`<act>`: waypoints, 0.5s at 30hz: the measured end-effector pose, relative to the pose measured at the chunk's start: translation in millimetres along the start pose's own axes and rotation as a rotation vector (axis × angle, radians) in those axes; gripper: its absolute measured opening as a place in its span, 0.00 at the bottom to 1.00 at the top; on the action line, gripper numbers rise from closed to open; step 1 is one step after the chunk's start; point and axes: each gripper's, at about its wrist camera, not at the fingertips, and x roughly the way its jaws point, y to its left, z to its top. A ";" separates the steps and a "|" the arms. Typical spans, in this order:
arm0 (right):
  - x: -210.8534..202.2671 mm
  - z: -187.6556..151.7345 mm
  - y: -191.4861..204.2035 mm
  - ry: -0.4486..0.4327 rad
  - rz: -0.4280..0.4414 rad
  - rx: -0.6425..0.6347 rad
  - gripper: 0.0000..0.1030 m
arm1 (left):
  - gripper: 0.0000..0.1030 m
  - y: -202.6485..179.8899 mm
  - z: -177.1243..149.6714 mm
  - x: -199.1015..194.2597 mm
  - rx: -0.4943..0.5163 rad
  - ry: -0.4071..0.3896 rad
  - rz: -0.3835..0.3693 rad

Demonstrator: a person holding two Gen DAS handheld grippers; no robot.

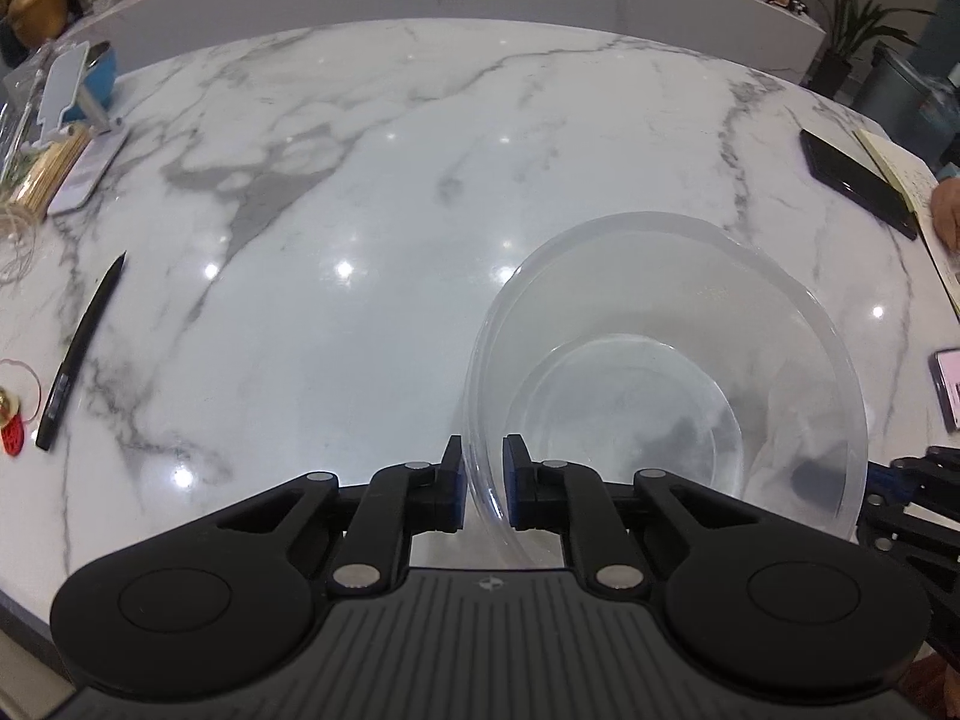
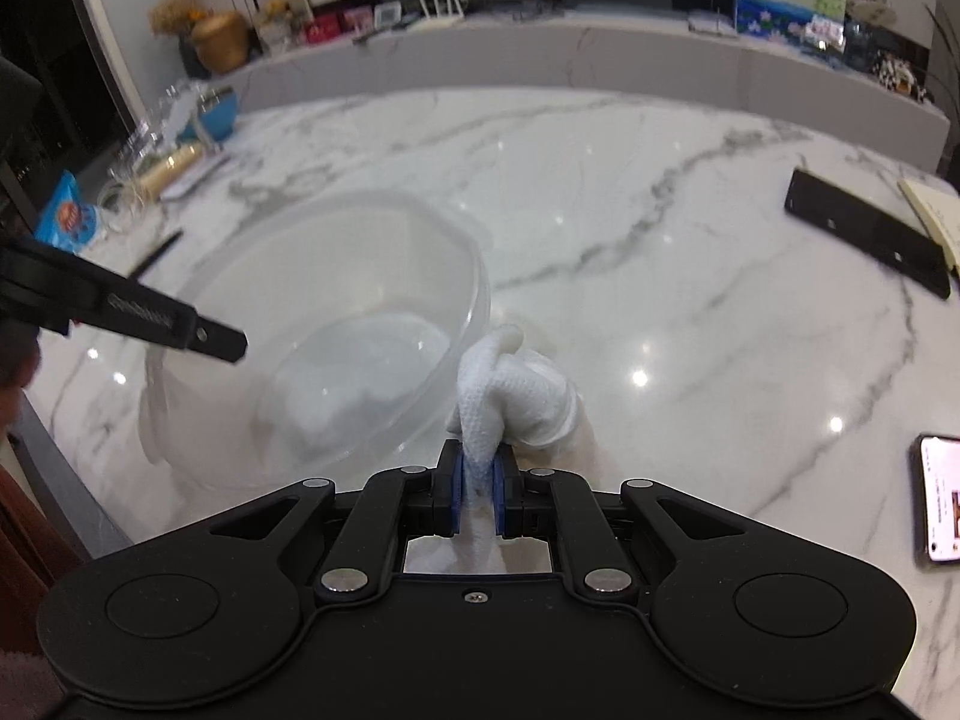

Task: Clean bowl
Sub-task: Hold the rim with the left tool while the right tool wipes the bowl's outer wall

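My left tool [image 1: 483,483] has its two pads closed onto the near rim of the clear plastic bowl [image 1: 660,360], one pad outside the wall and one inside, with only the thin wall between them. The bowl sits on the marble surface [image 1: 360,210] toward its near edge and right of centre in the left wrist view. My right tool [image 2: 477,483] is pinched tight on a white paper towel [image 2: 516,396], which bunches up ahead of the pads just outside the bowl's right-hand rim, touching or nearly touching the wall; I cannot tell which. From the right wrist view the bowl [image 2: 336,300] lies left of that tool. A black pen [image 1: 78,354] lies near the surface's left edge, and a lit phone [image 2: 942,498] near its right edge.
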 end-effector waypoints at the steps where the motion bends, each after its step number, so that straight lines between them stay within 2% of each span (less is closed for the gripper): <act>1: 1.7 -0.1 0.5 0.009 -0.004 -0.003 0.09 | 0.11 -0.2 -0.7 0.0 0.001 0.006 0.002; 3: 5.0 -0.2 1.6 0.026 -0.013 -0.010 0.09 | 0.12 -0.4 -2.0 -0.1 0.003 0.019 0.006; 7: 8.9 0.2 2.8 0.046 -0.023 -0.018 0.09 | 0.22 2.9 -7.5 0.3 -0.026 0.056 0.003; 11: 8.2 1.7 2.4 0.042 -0.024 -0.017 0.09 | 0.22 6.0 -13.7 -1.4 -0.042 0.073 -0.014; 12: 7.7 2.3 2.2 0.039 -0.024 -0.016 0.09 | 0.17 5.3 -14.2 -2.2 -0.031 0.068 -0.016; 15: -0.6 -4.8 -3.7 0.007 -0.026 0.005 0.09 | 0.15 4.2 -13.2 -4.1 -0.010 0.045 -0.009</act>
